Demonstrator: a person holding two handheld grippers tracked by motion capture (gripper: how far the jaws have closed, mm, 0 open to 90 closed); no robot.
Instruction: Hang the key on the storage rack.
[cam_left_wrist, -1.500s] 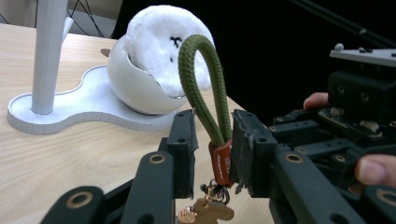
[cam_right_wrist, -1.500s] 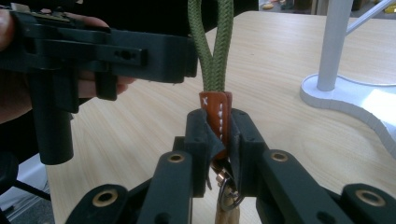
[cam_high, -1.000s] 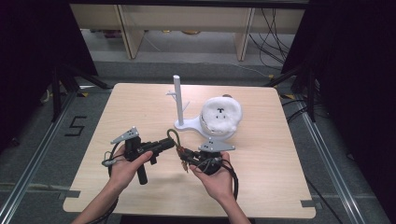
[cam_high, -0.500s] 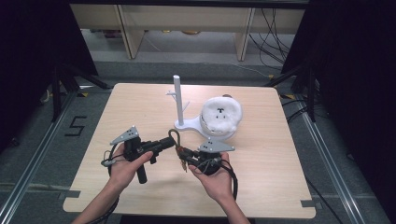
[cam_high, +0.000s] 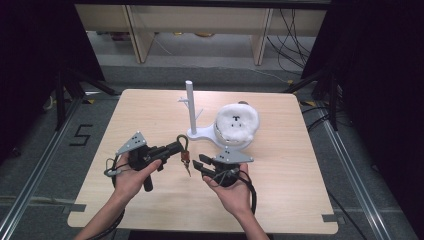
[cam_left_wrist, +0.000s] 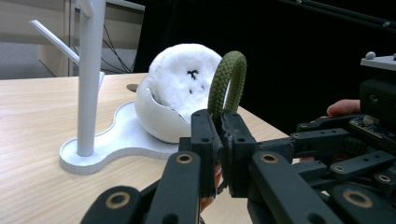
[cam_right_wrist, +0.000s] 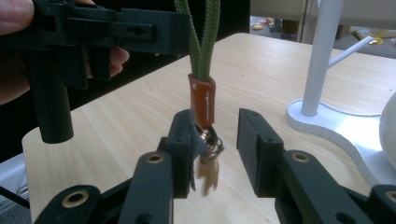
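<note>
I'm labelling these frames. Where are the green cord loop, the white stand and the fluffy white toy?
green cord loop (cam_left_wrist: 227, 77), left gripper view, arch top.
white stand (cam_high: 190, 102), high view, upright post.
fluffy white toy (cam_high: 237, 121), high view, face.

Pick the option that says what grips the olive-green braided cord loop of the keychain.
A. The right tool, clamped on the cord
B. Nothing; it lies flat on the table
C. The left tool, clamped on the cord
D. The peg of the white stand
C: the left tool is shut on the olive-green braided cord loop, while the right tool stands open around the charm below.

right gripper (cam_right_wrist: 215, 135) jaws just opened, keychain (cam_right_wrist: 204, 100) released between them
</note>
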